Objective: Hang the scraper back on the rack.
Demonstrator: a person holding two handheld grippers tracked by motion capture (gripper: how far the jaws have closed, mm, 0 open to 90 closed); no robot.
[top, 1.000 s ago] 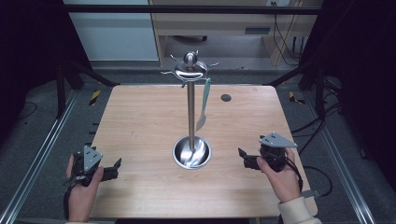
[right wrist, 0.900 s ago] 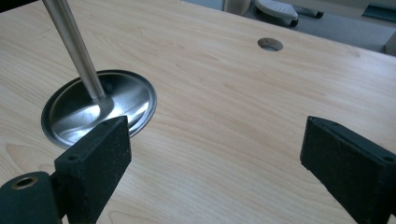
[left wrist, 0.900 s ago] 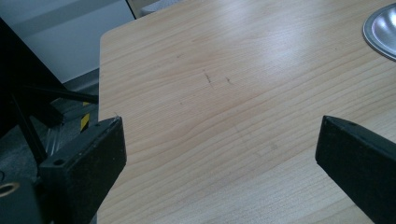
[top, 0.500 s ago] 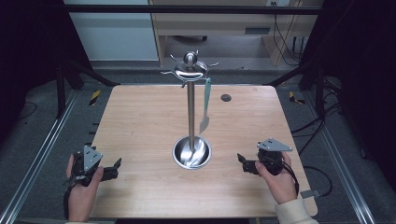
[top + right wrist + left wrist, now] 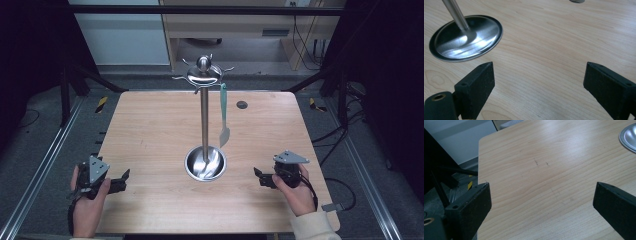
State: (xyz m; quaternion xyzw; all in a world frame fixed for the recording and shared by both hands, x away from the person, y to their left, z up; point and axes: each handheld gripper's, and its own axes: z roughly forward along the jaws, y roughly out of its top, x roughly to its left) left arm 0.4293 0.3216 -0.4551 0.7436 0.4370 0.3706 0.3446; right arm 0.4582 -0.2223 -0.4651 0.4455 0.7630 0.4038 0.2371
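A teal spatula [image 5: 223, 115] hangs on the steel rack [image 5: 204, 120] mid-worktop [image 5: 150, 130], seemingly put away. The left tool [image 5: 122, 181] and right tool [image 5: 258, 176] rest near the front edge, well apart from it, jaws spread, holding nothing.

The surface [image 5: 150, 130] is pale wood with fine brown grain lines. At its centre the stand [image 5: 204, 120] is shiny silver, its round base [image 5: 466, 37] mirror-bright with a dark rim. The spatula [image 5: 223, 115] at its 3 o'clock has a teal-green handle and silvery blade. Both tongs [image 5: 120, 181] [image 5: 260, 176] are matt black under grey plates.
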